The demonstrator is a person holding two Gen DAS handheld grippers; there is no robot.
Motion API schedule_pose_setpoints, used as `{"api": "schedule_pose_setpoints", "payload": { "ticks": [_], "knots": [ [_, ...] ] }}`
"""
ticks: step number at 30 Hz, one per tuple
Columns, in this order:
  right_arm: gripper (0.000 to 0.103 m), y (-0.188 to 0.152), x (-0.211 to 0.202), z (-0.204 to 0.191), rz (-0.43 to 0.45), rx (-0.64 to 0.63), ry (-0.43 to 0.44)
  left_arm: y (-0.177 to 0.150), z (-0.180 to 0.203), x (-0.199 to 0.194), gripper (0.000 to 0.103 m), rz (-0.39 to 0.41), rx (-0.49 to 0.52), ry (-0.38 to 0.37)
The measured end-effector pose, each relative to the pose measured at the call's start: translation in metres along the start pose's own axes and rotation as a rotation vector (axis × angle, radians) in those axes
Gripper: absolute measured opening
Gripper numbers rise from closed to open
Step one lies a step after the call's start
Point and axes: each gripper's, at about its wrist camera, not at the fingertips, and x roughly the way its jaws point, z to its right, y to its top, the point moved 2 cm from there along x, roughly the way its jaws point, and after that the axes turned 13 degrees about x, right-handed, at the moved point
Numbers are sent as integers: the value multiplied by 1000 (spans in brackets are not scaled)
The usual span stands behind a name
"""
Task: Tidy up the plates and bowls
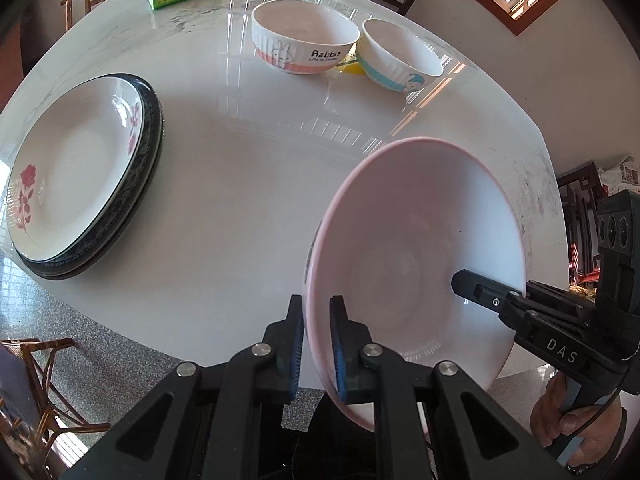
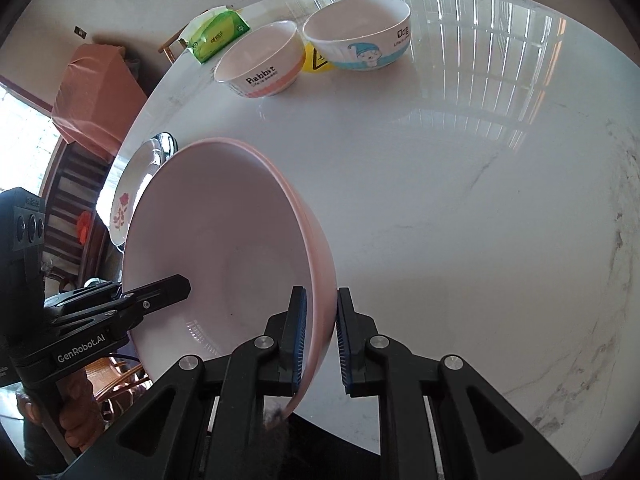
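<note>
White marble table (image 1: 240, 184) held plate stack (image 1: 76, 176) far left, two bowls (image 1: 304, 40) at far edge. Both grippers, left (image 1: 316, 344) & right (image 2: 322, 340), clamped pink bowl (image 1: 416, 264) by opposite rims, near side, prob. because it's wide.

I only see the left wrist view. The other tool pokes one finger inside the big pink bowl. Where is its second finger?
Observer: Outside the wall. The right gripper pinches the rim of the pink bowl between both fingers.
Operator: What does the blue-banded bowl say?
Observer: The blue-banded bowl reads "Dog".
Operator: And the yellow thing between the small bowls?
Observer: It is a yellow sign with a black warning triangle.
</note>
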Motion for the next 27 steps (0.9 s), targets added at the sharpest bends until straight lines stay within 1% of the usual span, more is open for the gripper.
{"api": "schedule_pose_setpoints", "payload": {
  "ticks": [6, 10, 17, 20, 21, 22, 23, 24, 25, 26, 27],
  "knots": [
    [14, -9, 14, -13, -28, 12, -1, 1, -16, 0, 13, 1, -21, 15],
    [15, -9, 20, -18, -33, 18, 1, 2, -10, 8, 13, 4, -34, 20],
    [16, -8, 28, -21, -43, 21, 6, 8, -23, 16, 13, 19, -49, 27],
    [18, -11, 32, -23, -36, 14, 9, 10, -25, 20, 14, 39, -18, 38],
    [20, -11, 31, -23, -29, 12, 20, 9, -24, 21, 18, 50, 4, 41],
    [23, -11, 30, -23, -23, 12, 33, 8, -22, 22, 25, 61, 32, 39],
    [25, -12, 27, -23, -10, 16, 55, 7, -19, 23, 27, 79, 64, 33],
    [33, -12, 23, -22, 13, 20, 82, 6, -17, 22, 30, 100, 91, 34],
    [43, -13, 17, -22, 42, 19, 106, 5, -17, 21, 33, 125, 109, 43],
    [48, -14, 10, -20, 80, 14, 122, 2, -17, 18, 35, 152, 121, 52],
    [55, -15, 2, -18, 124, 8, 131, 0, -18, 15, 40, 180, 130, 54]
  ]
}}
